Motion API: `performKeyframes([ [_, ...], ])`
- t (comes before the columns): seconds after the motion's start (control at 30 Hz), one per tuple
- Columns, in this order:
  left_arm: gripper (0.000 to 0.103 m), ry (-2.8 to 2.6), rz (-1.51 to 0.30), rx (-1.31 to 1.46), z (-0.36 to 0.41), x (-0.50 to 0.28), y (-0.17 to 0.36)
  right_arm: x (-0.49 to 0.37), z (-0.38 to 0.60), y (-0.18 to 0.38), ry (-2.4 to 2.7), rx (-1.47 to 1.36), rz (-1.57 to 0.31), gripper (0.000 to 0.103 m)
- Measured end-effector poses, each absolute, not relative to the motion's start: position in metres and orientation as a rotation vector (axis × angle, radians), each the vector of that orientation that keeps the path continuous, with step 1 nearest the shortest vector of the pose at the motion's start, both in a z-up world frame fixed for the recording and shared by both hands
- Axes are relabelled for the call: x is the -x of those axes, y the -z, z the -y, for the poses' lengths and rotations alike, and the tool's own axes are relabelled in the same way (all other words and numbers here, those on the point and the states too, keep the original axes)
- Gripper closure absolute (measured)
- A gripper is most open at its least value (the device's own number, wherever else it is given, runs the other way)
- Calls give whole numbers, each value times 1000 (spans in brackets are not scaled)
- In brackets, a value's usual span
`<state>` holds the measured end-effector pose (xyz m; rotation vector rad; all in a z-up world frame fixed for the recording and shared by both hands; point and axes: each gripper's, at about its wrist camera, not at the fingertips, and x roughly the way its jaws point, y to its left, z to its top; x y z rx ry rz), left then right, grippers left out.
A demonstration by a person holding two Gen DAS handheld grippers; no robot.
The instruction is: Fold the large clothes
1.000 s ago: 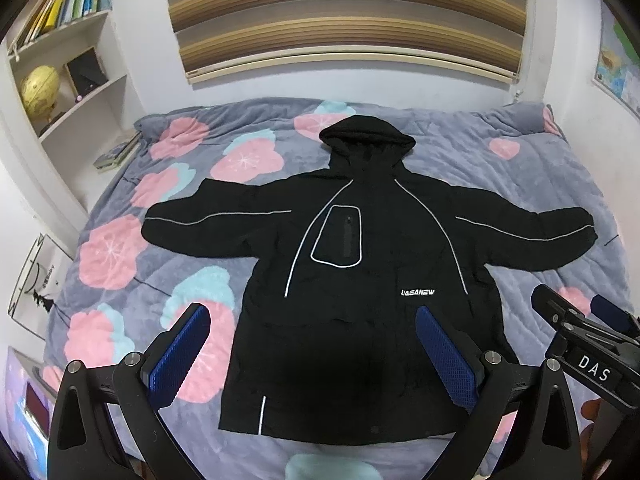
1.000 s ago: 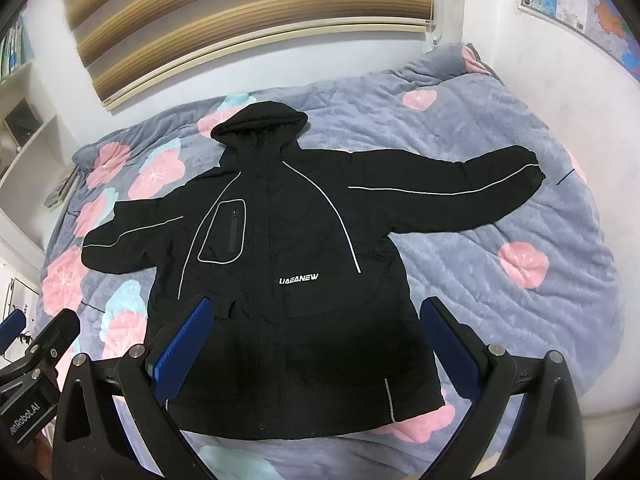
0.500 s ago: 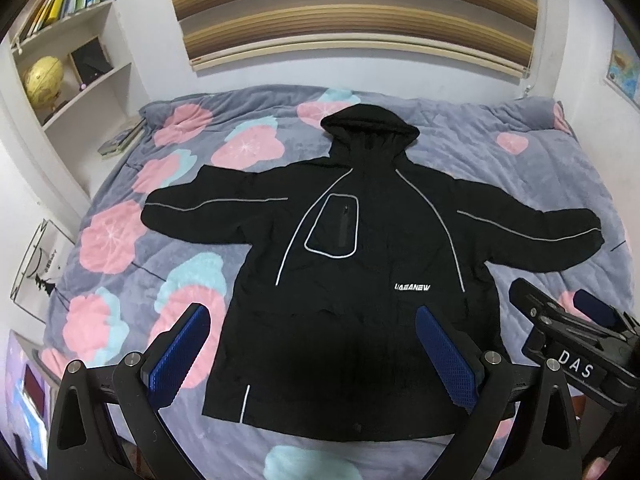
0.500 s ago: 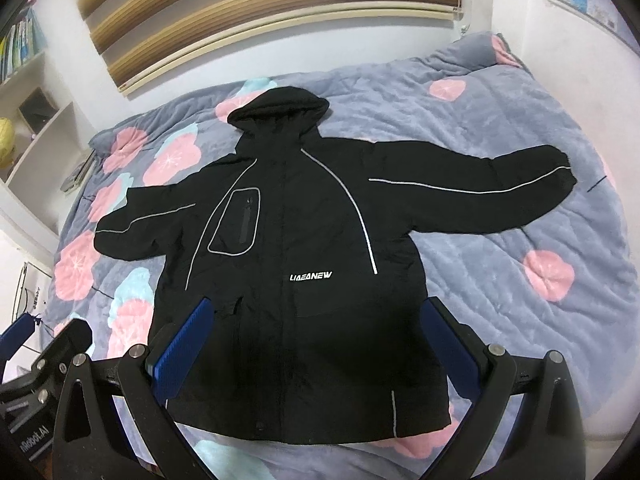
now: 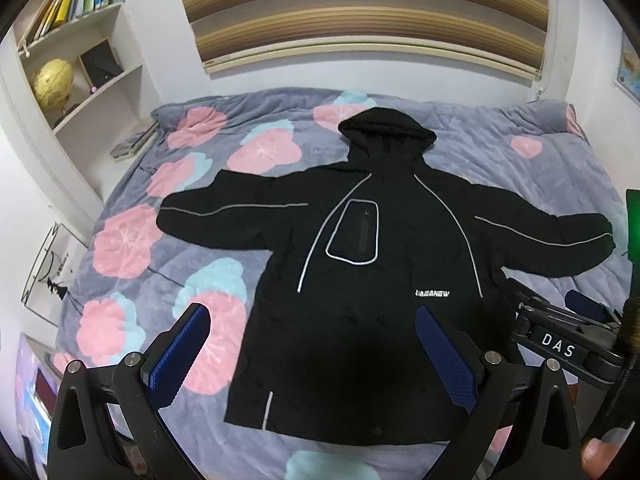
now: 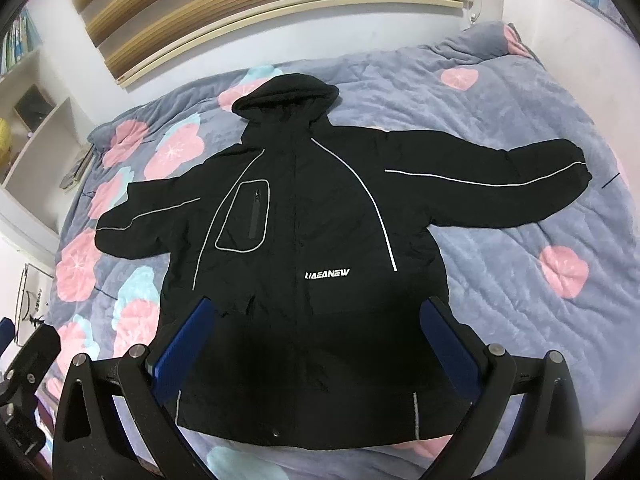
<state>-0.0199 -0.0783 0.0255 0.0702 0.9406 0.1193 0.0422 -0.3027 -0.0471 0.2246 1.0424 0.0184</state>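
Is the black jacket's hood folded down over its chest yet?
No, the black hooded jacket lies flat on the floral grey blanket, hood extended beyond the collar.

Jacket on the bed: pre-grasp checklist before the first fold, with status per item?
1. Jacket spread flat, front up: ok.
2. Both sleeves out to the sides, not tucked under: ok.
3. Hood lying flat past the collar: ok.
4. Left gripper open, holding nothing: ok.
5. Right gripper open, holding nothing: ok.
6. Hem free of the bedspread folds: cannot tell, the near edge is partly hidden by the fingers.
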Motion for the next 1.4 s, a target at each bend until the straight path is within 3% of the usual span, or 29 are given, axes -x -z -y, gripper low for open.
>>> performKeyframes([
  [0.57, 1, 15, -930, -31, 23, -8, -19, -37, 247, 23, 97, -133, -988, 0],
  [0.9, 1, -43, -870, 16, 62, 3, -26, -53, 266, 7, -22, -65, -889, 0],
  [1.4, 1, 37, -953, -33, 122, -16, -3, -74, 331, 36, 61, -145, -948, 0],
])
